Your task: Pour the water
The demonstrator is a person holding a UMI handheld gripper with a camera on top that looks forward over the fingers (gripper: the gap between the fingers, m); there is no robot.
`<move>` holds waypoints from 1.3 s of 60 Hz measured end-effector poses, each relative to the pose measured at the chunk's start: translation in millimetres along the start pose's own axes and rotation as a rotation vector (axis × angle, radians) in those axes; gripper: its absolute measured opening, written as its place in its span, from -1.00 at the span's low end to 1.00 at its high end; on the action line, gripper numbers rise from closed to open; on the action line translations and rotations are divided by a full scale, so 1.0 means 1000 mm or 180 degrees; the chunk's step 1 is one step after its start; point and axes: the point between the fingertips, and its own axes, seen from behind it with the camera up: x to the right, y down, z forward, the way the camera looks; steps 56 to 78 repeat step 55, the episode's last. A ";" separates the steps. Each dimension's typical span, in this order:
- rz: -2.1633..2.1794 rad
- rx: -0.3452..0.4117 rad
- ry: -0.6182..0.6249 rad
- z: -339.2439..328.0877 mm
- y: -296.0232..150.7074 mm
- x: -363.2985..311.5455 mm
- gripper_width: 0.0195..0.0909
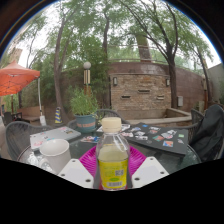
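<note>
Gripper view. Outdoor patio setting; glass-topped table point(150, 140) under trees, brick wall behind.

Item 1: gripper point(112, 168). Two pale fingers reach forward, each with a magenta pad point(88, 160) on its inner face. The fingers stand part-way apart, at about the width of the bottle between them. Both pads look to press against the bottle's flanks, though the contact lines sit low and dark in this view, so a firm hold is a likely reading, not a certain one. Held this way, mid-body and upright, the bottle is presumably being kept level to prevent spilling before the tilt.

Item 2: bottle point(113, 160). The task's thing. Clear plastic, squat, upright, with a wide pale cap point(111, 125) seated on top. A yellow-green label wraps the lower body. Liquid level cannot be made out. It sits between the fingers, in front of everything else on the table. With the cap on, pouring appears not yet begun.

Item 3: white cup point(55, 150). Stands on the table to the left of the bottle, near it, mouth up; a probable receiver for the water.

Item 4: scattered cards or papers point(160, 133). Lie flat beyond the fingers, to the right.

Item 5: orange umbrella point(15, 78). Far left, well apart.
</note>
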 end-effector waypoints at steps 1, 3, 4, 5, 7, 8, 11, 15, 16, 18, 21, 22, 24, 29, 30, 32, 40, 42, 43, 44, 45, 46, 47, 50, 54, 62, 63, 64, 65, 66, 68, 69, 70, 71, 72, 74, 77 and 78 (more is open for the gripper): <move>0.0002 -0.0007 0.0008 -0.001 0.001 0.000 -0.48; -0.0009 0.0013 0.0014 -0.003 0.000 0.000 -0.47; -0.0021 0.0015 0.0012 -0.002 0.000 0.001 -0.47; -0.0022 0.0026 0.0013 -0.002 0.000 0.000 -0.47; -0.0007 0.0033 0.0019 -0.003 0.000 0.000 -0.40; 0.0007 0.0035 0.0022 -0.003 0.000 0.001 -0.37; 0.0043 0.0022 0.0020 -0.003 -0.002 0.002 -0.17; 0.0073 -0.0081 0.0079 -0.009 0.001 0.009 0.12; 0.0082 -0.0112 0.0096 -0.010 0.002 0.010 0.26; 0.0105 -0.0135 0.0102 -0.016 0.004 0.012 0.56; 0.0107 -0.0130 0.0104 -0.025 0.000 0.013 0.84; 0.0099 -0.0131 0.0120 -0.030 -0.001 0.015 0.84; 0.0082 -0.0147 0.0132 -0.042 0.001 0.016 0.81; 0.0005 -0.0217 0.0091 -0.077 0.003 0.011 0.80; -0.0006 -0.0228 0.0086 -0.085 0.002 0.009 0.80; -0.0026 -0.0235 0.0074 -0.103 0.002 0.007 0.80; -0.0077 -0.0243 0.0025 -0.176 -0.004 -0.002 0.80; -0.0087 -0.0228 0.0032 -0.194 -0.006 -0.004 0.80; -0.0095 -0.0221 0.0033 -0.202 -0.007 -0.005 0.80; -0.0101 -0.0213 0.0030 -0.211 -0.008 -0.006 0.80; -0.0104 -0.0205 0.0029 -0.219 -0.009 -0.007 0.80; -0.0105 -0.0199 0.0024 -0.228 -0.010 -0.008 0.79; -0.0105 -0.0194 0.0017 -0.236 -0.010 -0.009 0.80; -0.0092 -0.0165 -0.0020 -0.256 -0.012 -0.014 0.80; -0.0079 -0.0110 -0.0108 -0.280 -0.016 -0.025 0.79; -0.0073 -0.0095 -0.0119 -0.283 -0.017 -0.025 0.79; -0.0073 -0.0095 -0.0119 -0.283 -0.017 -0.025 0.79; -0.0073 -0.0095 -0.0119 -0.283 -0.017 -0.025 0.79; -0.0073 -0.0095 -0.0119 -0.283 -0.017 -0.025 0.79; -0.0073 -0.0095 -0.0119 -0.283 -0.017 -0.025 0.79; -0.0073 -0.0095 -0.0119 -0.283 -0.017 -0.025 0.79; -0.0073 -0.0095 -0.0119 -0.283 -0.017 -0.025 0.79; -0.0073 -0.0095 -0.0119 -0.283 -0.017 -0.025 0.79; -0.0073 -0.0095 -0.0119 -0.283 -0.017 -0.025 0.79; -0.0073 -0.0095 -0.0119 -0.283 -0.017 -0.025 0.79; -0.0073 -0.0095 -0.0119 -0.283 -0.017 -0.025 0.79; -0.0073 -0.0095 -0.0119 -0.283 -0.017 -0.025 0.79; -0.0073 -0.0095 -0.0119 -0.283 -0.017 -0.025 0.79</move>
